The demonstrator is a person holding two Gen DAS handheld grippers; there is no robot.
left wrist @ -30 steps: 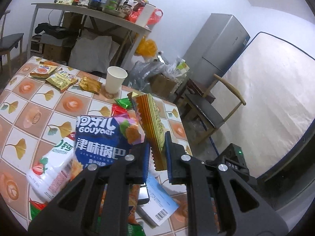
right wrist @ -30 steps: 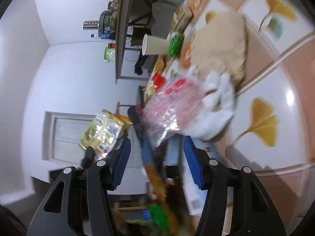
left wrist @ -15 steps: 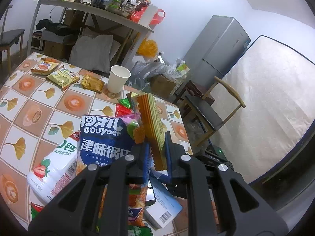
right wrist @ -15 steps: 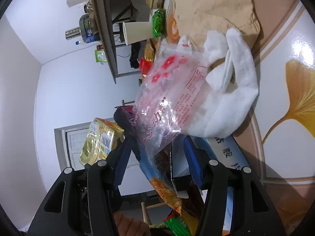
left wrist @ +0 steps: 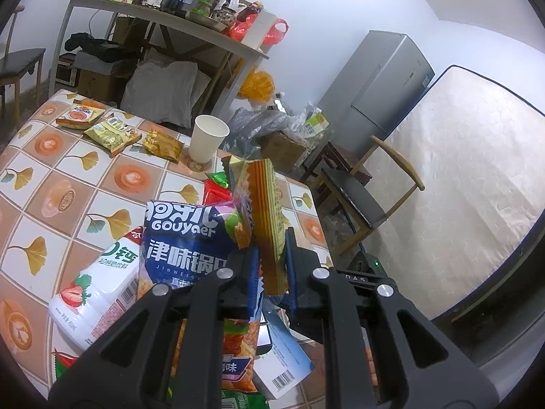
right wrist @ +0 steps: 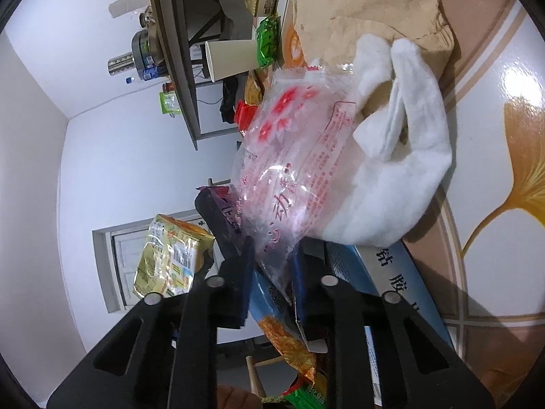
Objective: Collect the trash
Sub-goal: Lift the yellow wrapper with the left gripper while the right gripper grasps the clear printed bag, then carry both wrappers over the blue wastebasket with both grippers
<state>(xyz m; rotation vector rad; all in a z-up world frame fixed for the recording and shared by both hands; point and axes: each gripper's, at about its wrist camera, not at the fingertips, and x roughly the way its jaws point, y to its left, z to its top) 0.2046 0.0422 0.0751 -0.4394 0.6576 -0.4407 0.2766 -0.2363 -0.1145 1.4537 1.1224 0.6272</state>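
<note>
The right gripper (right wrist: pixel 272 272) has just closed, pinching a clear red-flowered plastic bag (right wrist: pixel 293 156) beside the sideways white paper cup (right wrist: pixel 231 59), whose contents cannot be seen; the left gripper (left wrist: pixel 272 272) pinches a striped orange snack packet (left wrist: pixel 267 211).

One paper cup (left wrist: pixel 207 138), one strawberry milk bottle (left wrist: pixel 97 288) and three snack packets (left wrist: pixel 114 131) are lying beyond the fingers (left wrist: pixel 245 286).

- The tiled table (left wrist: pixel 61 177) carried a paper cup (left wrist: pixel 207 138) and three snack packets (left wrist: pixel 112 133) near its far edge.
- A milk bottle (left wrist: pixel 98 283) lay near.
- White cloth (right wrist: pixel 402 184) rested on brown paper (right wrist: pixel 368 10).
</note>
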